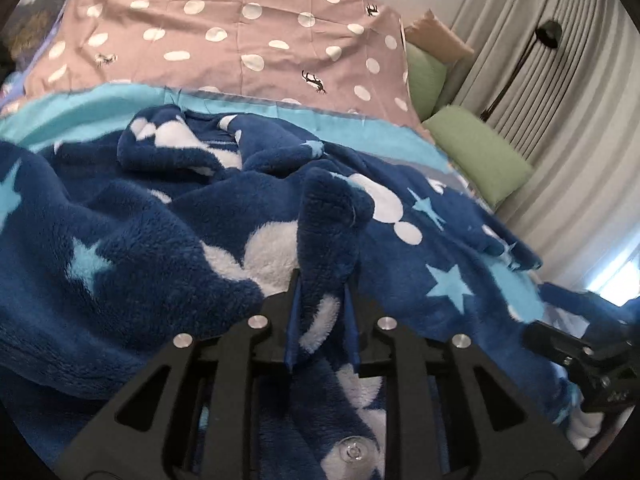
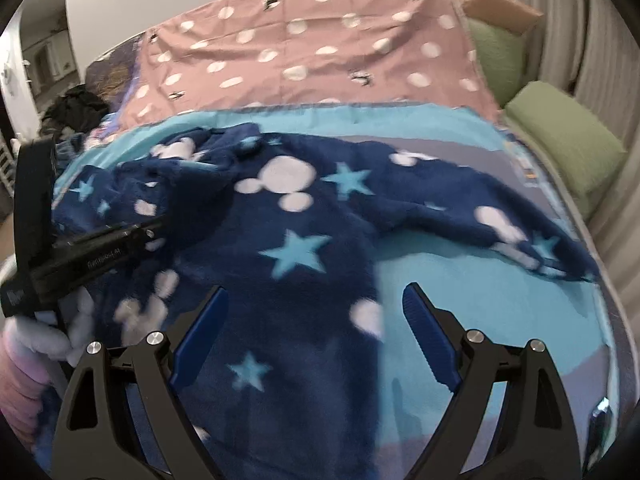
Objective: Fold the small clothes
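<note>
A dark blue fleece garment (image 1: 168, 216) with white mouse heads and light blue stars lies rumpled on a turquoise sheet (image 1: 380, 136). My left gripper (image 1: 320, 296) is shut on a raised fold of this fleece, which bunches up between its blue pads. In the right wrist view the same garment (image 2: 300, 240) spreads across the turquoise sheet (image 2: 480, 300). My right gripper (image 2: 314, 300) is open and empty, hovering just above the fleece near its right edge. The left gripper (image 2: 152, 232) shows at the left of that view, gripping the cloth.
A pink cover with white dots (image 1: 240, 40) lies beyond the sheet. Green pillows (image 1: 480, 156) and a tan cushion (image 1: 436, 36) sit at the right by grey curtains (image 1: 560, 100). The right gripper's body (image 1: 584, 356) shows at the right edge. Dark clothes (image 2: 72, 108) lie far left.
</note>
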`<state>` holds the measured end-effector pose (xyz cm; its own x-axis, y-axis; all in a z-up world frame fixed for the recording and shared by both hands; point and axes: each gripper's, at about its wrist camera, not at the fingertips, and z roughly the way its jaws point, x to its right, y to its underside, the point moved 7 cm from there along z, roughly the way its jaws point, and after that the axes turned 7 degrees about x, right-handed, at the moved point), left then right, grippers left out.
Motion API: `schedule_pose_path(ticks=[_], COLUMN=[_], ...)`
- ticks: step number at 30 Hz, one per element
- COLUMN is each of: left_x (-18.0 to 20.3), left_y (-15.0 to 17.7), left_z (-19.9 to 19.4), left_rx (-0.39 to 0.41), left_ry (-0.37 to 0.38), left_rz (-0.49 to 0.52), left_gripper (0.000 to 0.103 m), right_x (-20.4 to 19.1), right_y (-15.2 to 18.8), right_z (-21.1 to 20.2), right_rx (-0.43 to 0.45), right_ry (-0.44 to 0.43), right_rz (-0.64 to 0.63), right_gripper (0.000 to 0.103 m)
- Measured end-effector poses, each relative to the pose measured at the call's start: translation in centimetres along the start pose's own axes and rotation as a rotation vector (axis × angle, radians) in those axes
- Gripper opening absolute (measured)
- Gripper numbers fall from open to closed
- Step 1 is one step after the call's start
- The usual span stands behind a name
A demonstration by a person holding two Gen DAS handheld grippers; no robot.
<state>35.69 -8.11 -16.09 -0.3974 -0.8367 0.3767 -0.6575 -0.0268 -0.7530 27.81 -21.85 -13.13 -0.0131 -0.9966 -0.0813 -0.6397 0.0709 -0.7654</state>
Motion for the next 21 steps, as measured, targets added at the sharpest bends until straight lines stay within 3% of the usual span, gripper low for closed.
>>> schedule_pose_path(ticks=[4, 9, 13, 17, 19, 21], left_x=[0.0, 0.4, 1.3, 1.5, 1.2, 0.9], left_y=[0.4, 0.4, 0.5, 0.5, 0.4, 0.4], left_z=[-0.7, -0.9, -1.2, -1.6, -1.8, -2.4], left_rx=[0.025, 0.039, 0.054, 0.062, 0.063, 0.059], left_ry=[0.028, 0.049, 0.074, 0.076, 0.083, 0.087], left_rz=[-0.023, -0.013, 0.023, 0.031, 0.013, -0.009], left_gripper=[0.02, 0.026, 0.035, 0.037, 0.038, 0.042], right_x=[-2.0, -4.9, -8.0, -8.2, -8.2, -8.2], right_y=[-2.3, -4.2, -5.2, -4.2, -4.1, -4.5], right_z=[3.1, 7.4, 9.7, 12.8, 13.3, 13.1], right_rx=[-0.086, -0.214, -0.311, -0.423, -0.423, -0.392], right_ry=[-0.167, -0.228, -0.343, -0.264, -0.268, -0.281], right_rz=[0.102, 0.151, 0.201, 0.275, 0.309, 0.316], right_gripper=[0.089, 0.089, 0.091, 0.091, 0.091, 0.082])
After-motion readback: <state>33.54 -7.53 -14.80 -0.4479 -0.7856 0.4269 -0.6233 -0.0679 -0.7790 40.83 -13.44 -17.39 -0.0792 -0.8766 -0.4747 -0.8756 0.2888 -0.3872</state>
